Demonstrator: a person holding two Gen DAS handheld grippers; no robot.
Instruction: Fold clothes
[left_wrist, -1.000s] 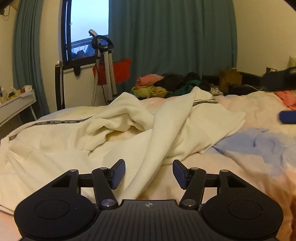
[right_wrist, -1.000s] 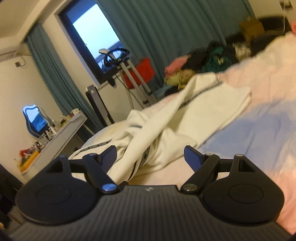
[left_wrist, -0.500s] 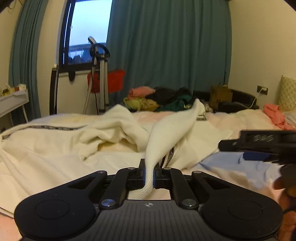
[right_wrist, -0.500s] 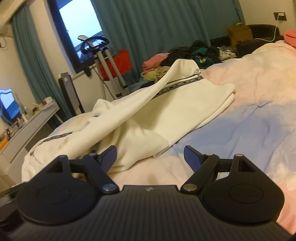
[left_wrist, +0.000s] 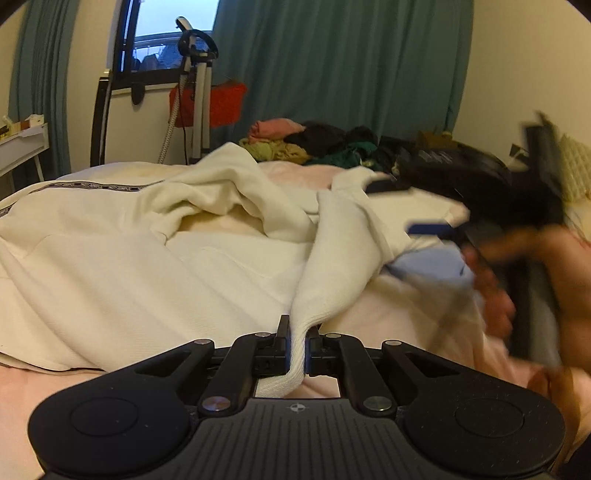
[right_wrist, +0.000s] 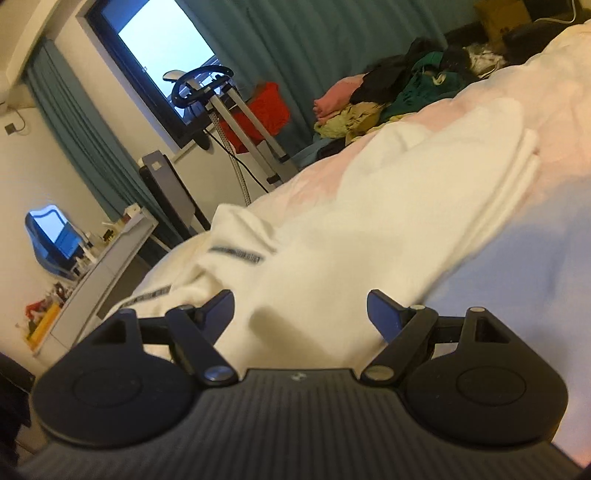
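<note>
Counts: 1 cream garment (left_wrist: 155, 258) spread on 1 bed (left_wrist: 399, 317). 2 claws: left claw (left_wrist: 296, 345), right claw (right_wrist: 300, 314). 1 heap of mixed clothes (left_wrist: 314, 142) at the far side, item count not readable. 1 window (left_wrist: 166, 33), 1 red bag (left_wrist: 218, 105), 1 garment steamer stand (left_wrist: 197, 92), 1 mirror (right_wrist: 51, 240).

Teal curtains (left_wrist: 332, 66) flank a bright window (right_wrist: 162, 48); cream walls (left_wrist: 517, 74).

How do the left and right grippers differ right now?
The left gripper has its jaws shut on a ribbed edge of the cream garment; the right gripper has its jaws wide open, holding nothing. The left sits level, the right tilted. Both point across the bed at that garment.
</note>
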